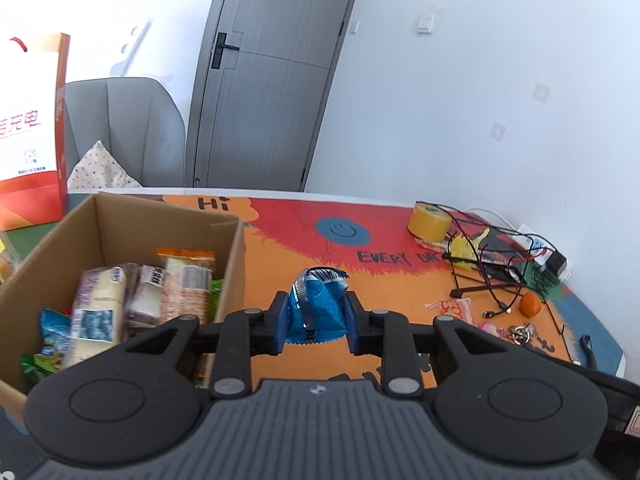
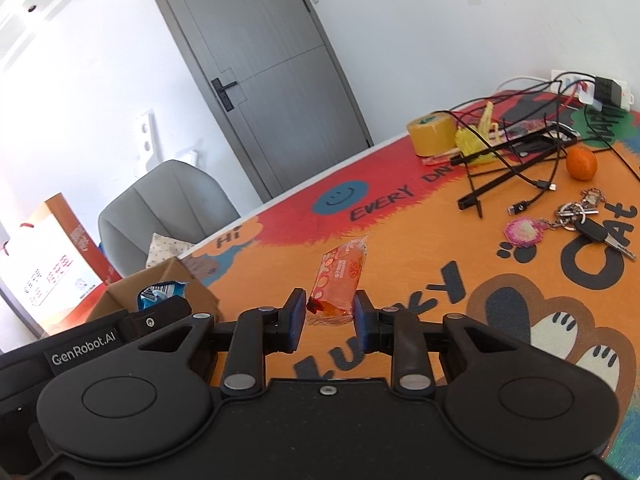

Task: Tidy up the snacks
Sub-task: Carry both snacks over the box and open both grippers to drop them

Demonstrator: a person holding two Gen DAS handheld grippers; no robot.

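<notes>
glossy foil blue packet (image 1: 316,308); matt cardboard box (image 1: 120,220).

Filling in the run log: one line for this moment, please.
left claw: shut on blue snack packet | right claw: shut on orange snack packet | cardboard box: holds snacks

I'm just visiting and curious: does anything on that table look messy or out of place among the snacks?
Yes. At the far right end, black cables sprawl in a tangle over a yellow tape roll, beside an orange and keys. None are packaged snacks. Each claw, left and right, grips a packet.
</notes>
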